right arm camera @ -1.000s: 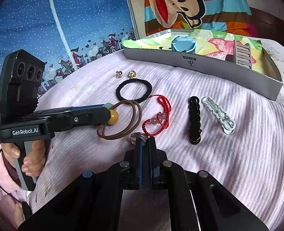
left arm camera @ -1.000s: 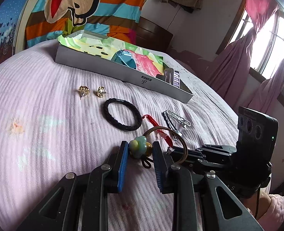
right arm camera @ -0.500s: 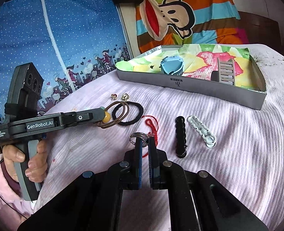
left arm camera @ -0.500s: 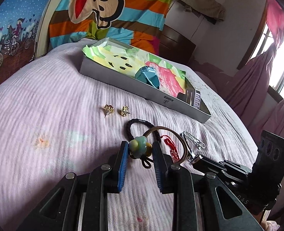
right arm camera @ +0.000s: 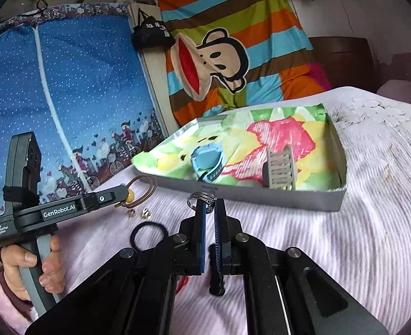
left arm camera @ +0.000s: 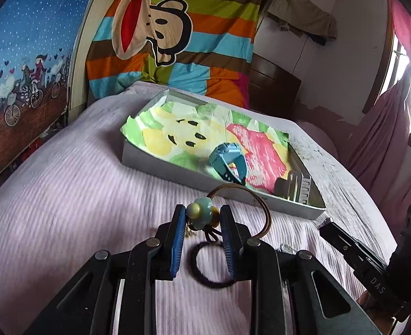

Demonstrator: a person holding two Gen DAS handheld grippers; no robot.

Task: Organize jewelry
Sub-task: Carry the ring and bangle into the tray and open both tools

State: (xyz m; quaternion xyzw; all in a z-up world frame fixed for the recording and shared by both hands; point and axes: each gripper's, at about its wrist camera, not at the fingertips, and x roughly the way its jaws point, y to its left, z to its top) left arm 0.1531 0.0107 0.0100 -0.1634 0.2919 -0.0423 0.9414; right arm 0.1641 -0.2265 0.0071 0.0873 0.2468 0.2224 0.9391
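Observation:
My left gripper (left arm camera: pixel 202 212) is shut on the green and yellow bead of a brown hair tie (left arm camera: pixel 264 209) and holds it in the air just short of the grey box (left arm camera: pixel 205 179). The right wrist view shows the same left gripper (right arm camera: pixel 123 192) with the brown hair tie (right arm camera: pixel 145 191) hanging from it. My right gripper (right arm camera: pixel 209 206) is shut on a silver ring (right arm camera: pixel 200 197), held near the box's front wall (right arm camera: pixel 261 195). Inside the box, on colourful paper, lie a blue watch (right arm camera: pixel 206 162) and a grey comb clip (right arm camera: pixel 279 167).
On the pink bedspread lie a black hair tie (right arm camera: pixel 149 233), two gold earrings (right arm camera: pixel 138 212), a black clip (right arm camera: pixel 216 279) and a bit of red bracelet (right arm camera: pixel 184 282), partly under my right jaws. A person's hand (right arm camera: pixel 29 268) holds the left gripper's handle. A striped blanket hangs behind the box.
Both grippers have risen off the bed and moved forward toward the box, the left carrying the brown hair tie and the right carrying the silver ring.

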